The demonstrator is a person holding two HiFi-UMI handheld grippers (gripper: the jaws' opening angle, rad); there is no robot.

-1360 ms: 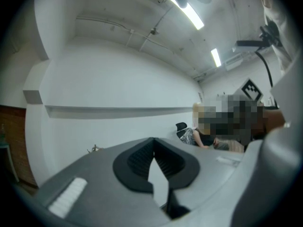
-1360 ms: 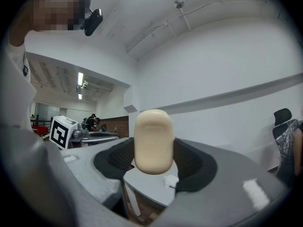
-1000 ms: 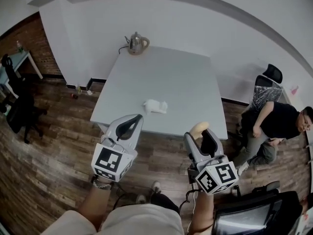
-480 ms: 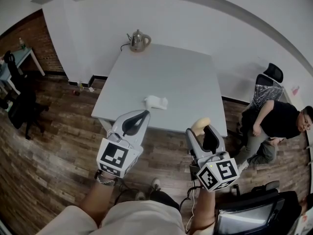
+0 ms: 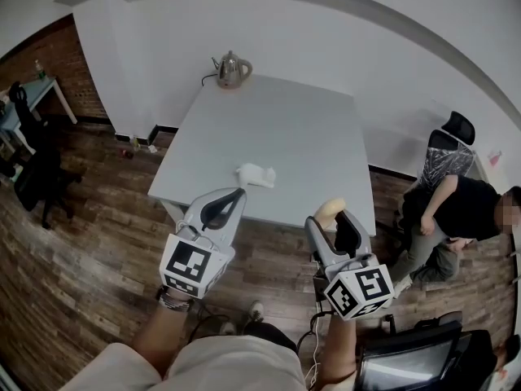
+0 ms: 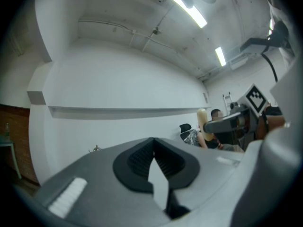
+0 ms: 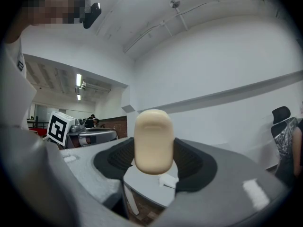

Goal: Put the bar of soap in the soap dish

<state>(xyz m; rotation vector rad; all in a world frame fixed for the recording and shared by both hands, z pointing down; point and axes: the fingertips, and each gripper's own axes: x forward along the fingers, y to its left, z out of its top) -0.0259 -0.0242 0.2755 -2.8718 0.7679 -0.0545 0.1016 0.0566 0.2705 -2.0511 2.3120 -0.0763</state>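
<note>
Head view first: we're in the carry step. The right gripper is clenched on the bar of soap, which sticks out past the jaw tips and hovers around the near edge of the white table. The soap dish is the little white thing on the table, at roughly 10 o'clock from the soap and clearly apart from it, so nothing's been placed yet. The left gripper hangs at about 9 o'clock from the right one, also short of the table. There's a kettle way off at the table's far corner, around 12 o'clock from the dish, and a seated person out at 3 o'clock. In the left gripper view the jaws are pressed together with nothing between them, so that one's just along for the ride. In the right gripper view the soap stands upright between the two pads, gripped at its lower part. A small white lump at 6 o'clock just under it is probably the dish, but it's too small to be sure. Our guess for the next move: swing forward and toward 10 o'clock, get the soap over the dish, lower it, then let go.
</note>
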